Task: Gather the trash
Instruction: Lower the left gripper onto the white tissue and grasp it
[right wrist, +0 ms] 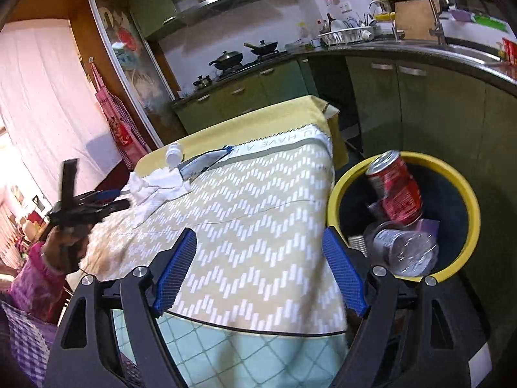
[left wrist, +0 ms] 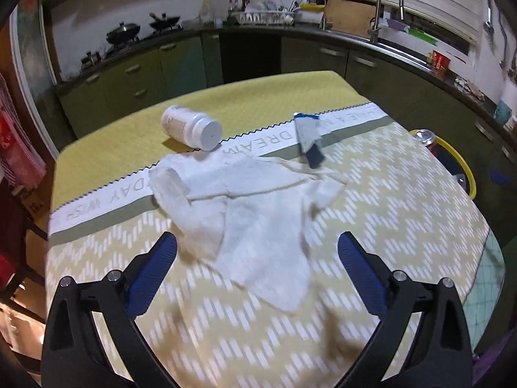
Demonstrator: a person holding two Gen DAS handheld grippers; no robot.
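A crumpled white paper towel (left wrist: 245,207) lies on the table, just ahead of my open, empty left gripper (left wrist: 257,250). Behind it a white pill bottle (left wrist: 192,127) lies on its side, and a blue-and-grey wrapper (left wrist: 308,137) lies to the right. In the right wrist view my right gripper (right wrist: 260,255) is open and empty above the table's near edge. The yellow-rimmed trash bin (right wrist: 336,190) stands right of it, holding a red can (right wrist: 395,187) and a clear plastic bottle (right wrist: 404,250). The towel (right wrist: 155,187), bottle (right wrist: 174,155), wrapper (right wrist: 203,165) and left gripper (right wrist: 122,199) show at far left.
The table carries a yellow zigzag cloth (left wrist: 387,210) over a pale green checked cover (right wrist: 226,349). Green kitchen cabinets (left wrist: 181,64) and a sink counter (left wrist: 397,48) ring the far side. The bin (left wrist: 465,168) sits past the table's right edge.
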